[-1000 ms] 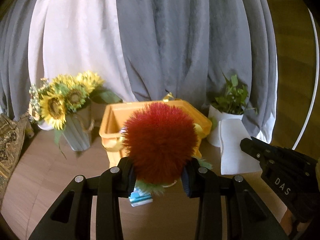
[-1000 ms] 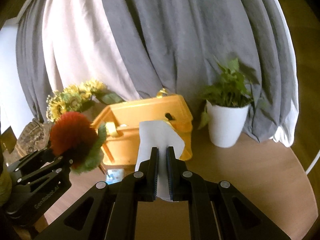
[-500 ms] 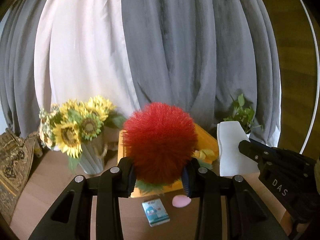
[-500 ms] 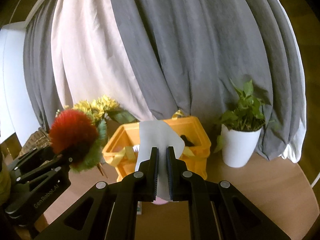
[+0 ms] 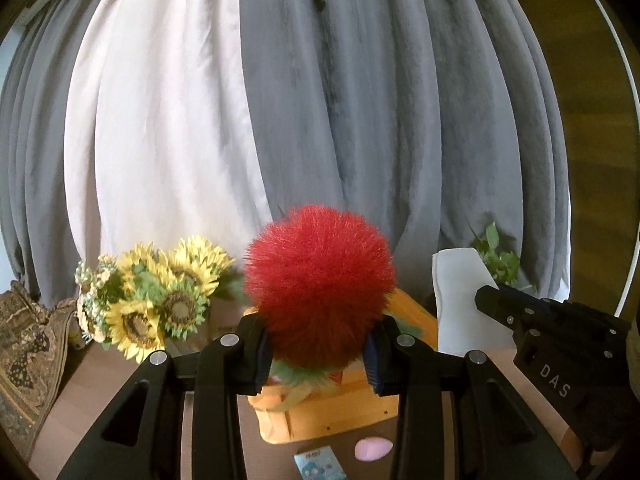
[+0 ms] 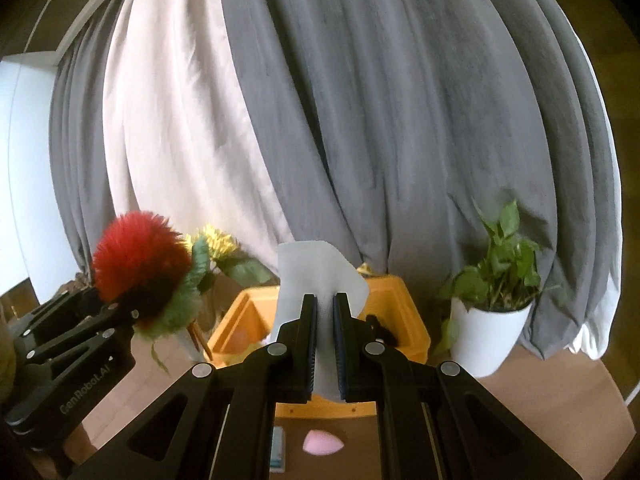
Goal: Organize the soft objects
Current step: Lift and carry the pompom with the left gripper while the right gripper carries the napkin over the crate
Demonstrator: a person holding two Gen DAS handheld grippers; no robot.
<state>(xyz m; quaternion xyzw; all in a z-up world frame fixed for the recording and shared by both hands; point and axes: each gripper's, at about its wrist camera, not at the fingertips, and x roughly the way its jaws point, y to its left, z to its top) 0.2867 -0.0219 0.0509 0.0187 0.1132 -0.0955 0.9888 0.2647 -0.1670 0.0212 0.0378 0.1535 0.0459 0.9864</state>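
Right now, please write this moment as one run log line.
left claw: shut on red pompom | right claw: shut on white cloth | both above orange basket

Soft daylight comes through the pale curtain [image 5: 160, 128], which glows brightest in both views, while the grey drapes [image 5: 380, 120] beside it stay dull and show deep fold shadows. The red pom-pom [image 5: 320, 292] is lit from behind, its outer bristles glowing and its lower half dark. The wooden table [image 6: 540, 408] is dim and brownish. Both views bend strongly at the edges, with black corners and curved lines. The right wrist view is slightly smeared, most visibly on the sunflowers [image 6: 218, 242] and the pale curtain; the left wrist view is sharper. The black fingers [image 5: 252, 356] show almost no detail.
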